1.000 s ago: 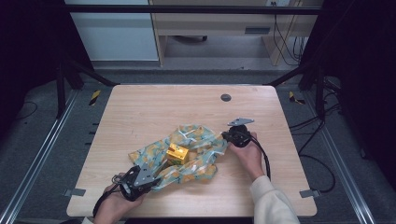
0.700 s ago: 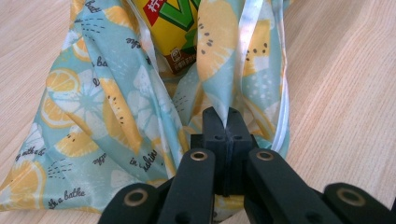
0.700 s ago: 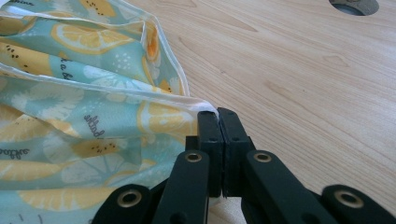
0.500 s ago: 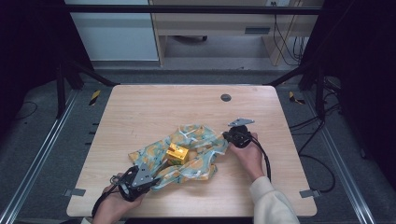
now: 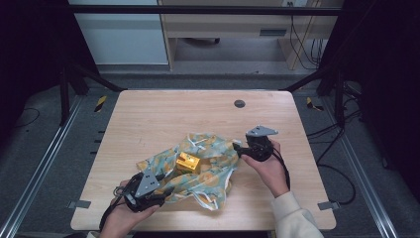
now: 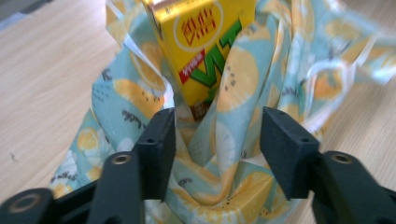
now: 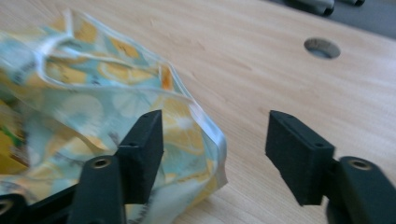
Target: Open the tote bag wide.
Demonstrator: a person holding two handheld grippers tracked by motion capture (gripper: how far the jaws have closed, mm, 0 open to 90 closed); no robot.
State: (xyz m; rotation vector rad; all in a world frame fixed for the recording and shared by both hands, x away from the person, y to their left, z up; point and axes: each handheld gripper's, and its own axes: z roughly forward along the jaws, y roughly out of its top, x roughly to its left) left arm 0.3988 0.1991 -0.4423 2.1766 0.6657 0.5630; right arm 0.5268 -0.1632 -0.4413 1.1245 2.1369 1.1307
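Wrapping or unwrapping a yellow drink carton [image 5: 188,162] in a lemon-print cloth [image 5: 208,171] seems to be the work in hand. We hold a gripper in each hand at opposite edges of the cloth on a wooden counter [image 5: 163,116].

Our left gripper [image 6: 217,135] has just been opening. Its jaws now stand apart with a bunched ridge of cloth rising between them, and the pads do not press on it. The carton stands straight ahead of these jaws, just past their tips, with cloth folded up around its base.

Our right gripper [image 7: 215,140] has also just been opening. Its jaws stand wide, and a hemmed corner of the cloth lies in front of one jaw, reaching partly into the gap but not pinched. The carton lies beyond that jaw, under the folds.

To do this step well, we judge that each gripper should take a clean hem, not a thick bunch, and should lift gently, so that the carton stays put and does not tip.

A round hole [image 7: 321,47] in the counter sits well beyond the right jaws.
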